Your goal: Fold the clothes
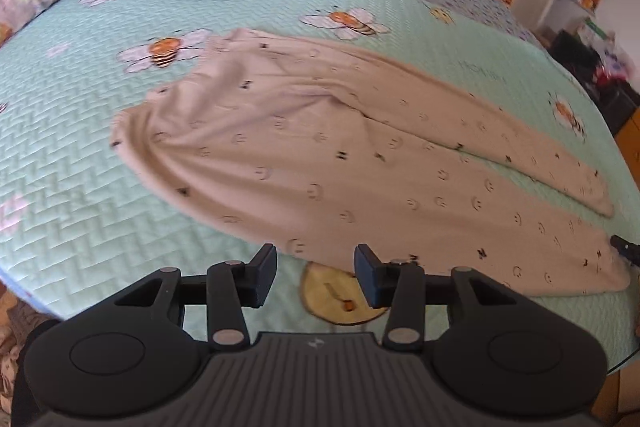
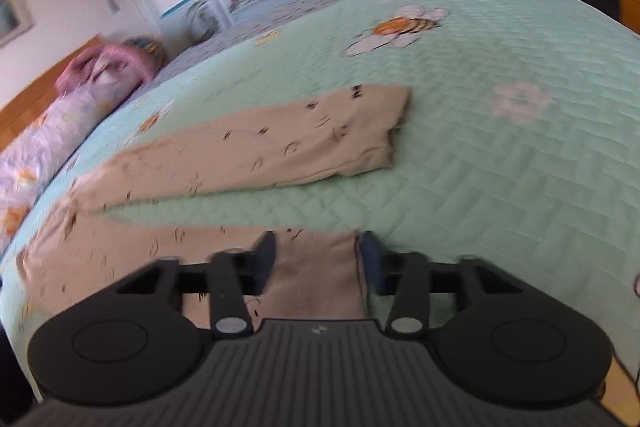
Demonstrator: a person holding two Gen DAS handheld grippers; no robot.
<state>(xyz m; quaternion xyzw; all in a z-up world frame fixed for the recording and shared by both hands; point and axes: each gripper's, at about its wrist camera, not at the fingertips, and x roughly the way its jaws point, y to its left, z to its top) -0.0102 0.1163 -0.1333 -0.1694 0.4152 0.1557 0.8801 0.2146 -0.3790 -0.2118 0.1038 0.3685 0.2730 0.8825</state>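
The beige trousers (image 1: pixel 340 147) lie flat on the bed (image 1: pixel 80 167), long axis running left to right, legs towards the right gripper (image 2: pixel 316 259). That gripper is nearer, its fingers part-open astride the near leg's cuff, though a pinch can't be told. The left gripper (image 1: pixel 316 275) hovers off the near edge, fingers part-open and empty.

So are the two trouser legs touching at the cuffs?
Apart. The right wrist view shows a wedge of green quilt between the far cuff and the near cuff.

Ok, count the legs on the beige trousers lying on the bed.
2. The far leg lies flat across the bedspread. The near leg runs toward the camera, its end showing between the right tongs. Neither looks hidden.
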